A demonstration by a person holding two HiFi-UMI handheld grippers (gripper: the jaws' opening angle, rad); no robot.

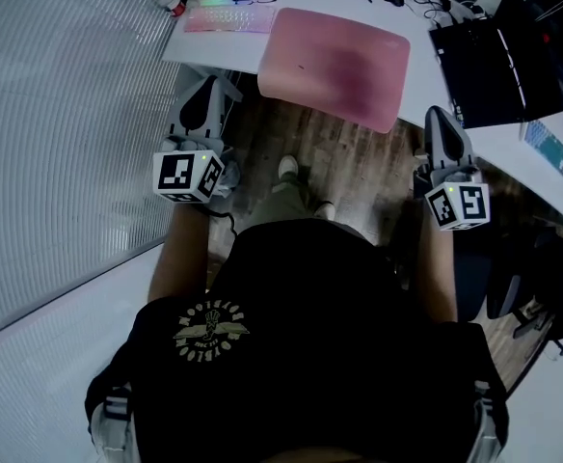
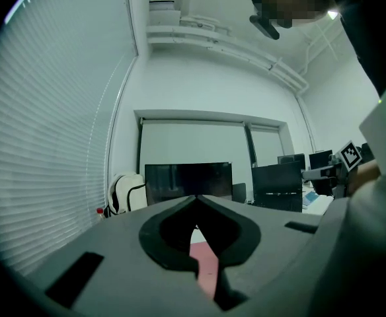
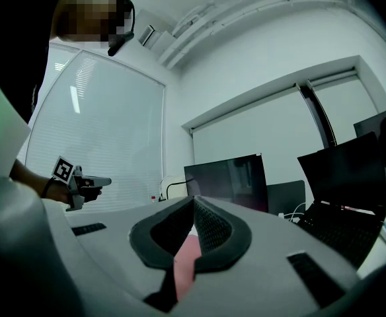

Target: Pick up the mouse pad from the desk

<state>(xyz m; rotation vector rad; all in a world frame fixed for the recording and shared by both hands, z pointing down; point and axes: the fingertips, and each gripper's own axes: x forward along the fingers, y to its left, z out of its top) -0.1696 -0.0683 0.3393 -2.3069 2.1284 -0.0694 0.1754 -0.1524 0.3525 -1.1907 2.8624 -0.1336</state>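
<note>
Jaws of left gripper (image 1: 211, 87) and right gripper (image 1: 440, 116) are closed, empty. We judge: open both, approach mouse pad (image 1: 335, 64) at 12 o'clock, pinch its edge overhanging the worktop (image 1: 498, 145).

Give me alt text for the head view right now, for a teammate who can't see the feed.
A pink mouse pad lies untouched at the near edge of a white desk, between a light keyboard and a black laptop. The left gripper and right gripper are held short of the desk, both shut and empty.
</note>
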